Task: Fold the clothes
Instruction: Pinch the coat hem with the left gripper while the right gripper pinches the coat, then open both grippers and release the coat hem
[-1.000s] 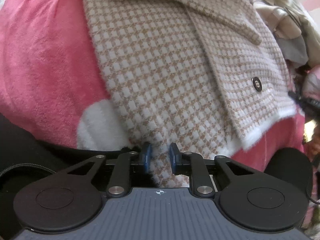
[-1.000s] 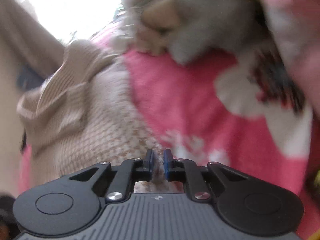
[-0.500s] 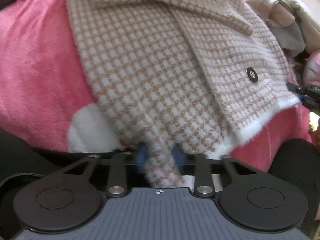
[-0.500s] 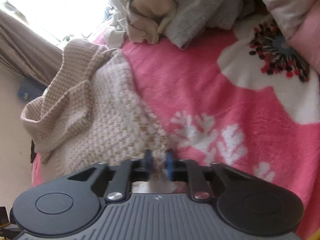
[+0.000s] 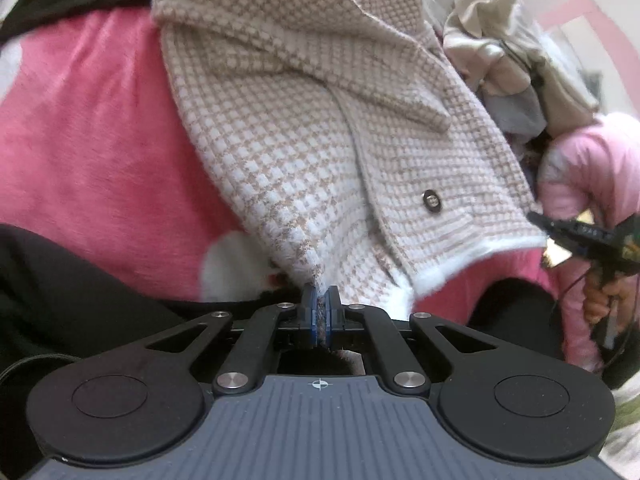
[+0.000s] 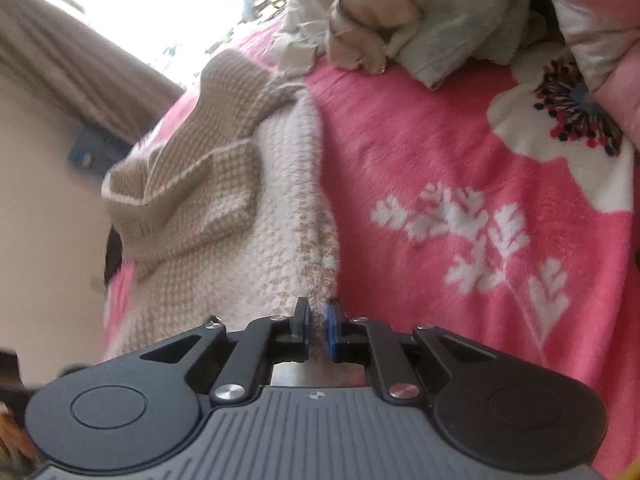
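A beige-and-white checked knit cardigan [image 5: 304,128] with a dark button [image 5: 431,201] lies on a pink flowered blanket [image 5: 88,136]. My left gripper [image 5: 320,300] is shut on the cardigan's near hem corner, the cloth pinched between its blue pads. In the right wrist view the same cardigan [image 6: 240,248] stretches away to the left, and my right gripper [image 6: 318,310] is shut on its near edge, fabric showing between the pads. That right gripper [image 5: 584,236] also appears at the far right of the left wrist view, held in a hand.
A heap of beige and grey clothes [image 6: 420,12] lies at the far side of the blanket [image 6: 440,140]. A pink padded garment [image 5: 588,168] sits at the right. Black fabric [image 5: 60,280] lies close on the left. A curtain [image 6: 68,60] and bright window are beyond.
The left gripper's pads have closed from open onto the cardigan hem, and the cloth now pulls taut toward it. The right gripper stays shut on the edge; its view has steadied.
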`<state>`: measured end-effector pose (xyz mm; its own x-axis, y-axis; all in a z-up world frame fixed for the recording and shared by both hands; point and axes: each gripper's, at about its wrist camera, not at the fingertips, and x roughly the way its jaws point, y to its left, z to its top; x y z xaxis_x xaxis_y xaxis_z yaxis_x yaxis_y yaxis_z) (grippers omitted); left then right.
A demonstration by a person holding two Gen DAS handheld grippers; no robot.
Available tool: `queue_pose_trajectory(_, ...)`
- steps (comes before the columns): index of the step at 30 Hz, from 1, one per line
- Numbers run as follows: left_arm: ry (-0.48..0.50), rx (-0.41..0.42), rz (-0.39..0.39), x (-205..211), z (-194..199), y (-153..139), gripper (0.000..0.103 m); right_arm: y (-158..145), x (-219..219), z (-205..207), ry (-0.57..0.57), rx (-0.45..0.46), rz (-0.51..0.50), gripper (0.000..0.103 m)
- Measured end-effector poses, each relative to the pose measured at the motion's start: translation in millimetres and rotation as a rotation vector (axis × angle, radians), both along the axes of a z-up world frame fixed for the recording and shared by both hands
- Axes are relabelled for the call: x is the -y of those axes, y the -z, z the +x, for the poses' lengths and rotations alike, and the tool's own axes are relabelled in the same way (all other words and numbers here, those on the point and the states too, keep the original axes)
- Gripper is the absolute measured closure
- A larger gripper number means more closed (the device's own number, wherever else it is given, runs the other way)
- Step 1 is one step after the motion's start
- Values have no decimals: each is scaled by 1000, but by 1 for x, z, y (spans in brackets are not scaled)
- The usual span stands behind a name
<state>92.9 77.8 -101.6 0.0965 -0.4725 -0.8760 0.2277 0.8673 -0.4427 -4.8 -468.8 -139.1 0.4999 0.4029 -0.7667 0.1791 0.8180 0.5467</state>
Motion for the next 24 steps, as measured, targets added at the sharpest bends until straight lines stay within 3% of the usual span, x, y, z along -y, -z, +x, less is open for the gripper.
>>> queue_pose_trajectory(4, 47, -58, 83, 22, 6, 31, 99, 18, 2, 3, 22, -42, -52, 88)
queue_pose_trajectory(6, 88, -81, 143, 39, 6, 45, 98, 22, 10, 5, 49, -81, -35, 77)
queue_pose_trajectory(8, 132, -43, 150, 48, 4, 40, 90, 10, 16, 1, 68, -81, -93, 72)
queue_pose_trajectory(9, 143, -41, 136, 48, 4, 34, 80, -1, 18, -2, 77, -58, -124, 71)
queue_pose_trajectory(11, 128, -20, 84, 42, 7, 20, 79, -24, 20, -6, 91, -5, -175, 68)
queue_pose_trajectory(13, 109, 39, 39, 38, 18, 4, 76, -48, 13, -1, 92, 80, -185, 67)
queue_pose_trajectory(16, 73, 189, 17, 36, 44, -9, 72, -83, -11, 16, 65, 219, -208, 63)
queue_pose_trajectory(20, -111, 357, -83, 40, 101, -5, 70, -108, -77, 69, -31, 384, -225, 58)
queue_pose_trajectory(24, -298, 522, -185, 44, 159, 0, 69, -113, -146, 149, -104, 447, -116, 58)
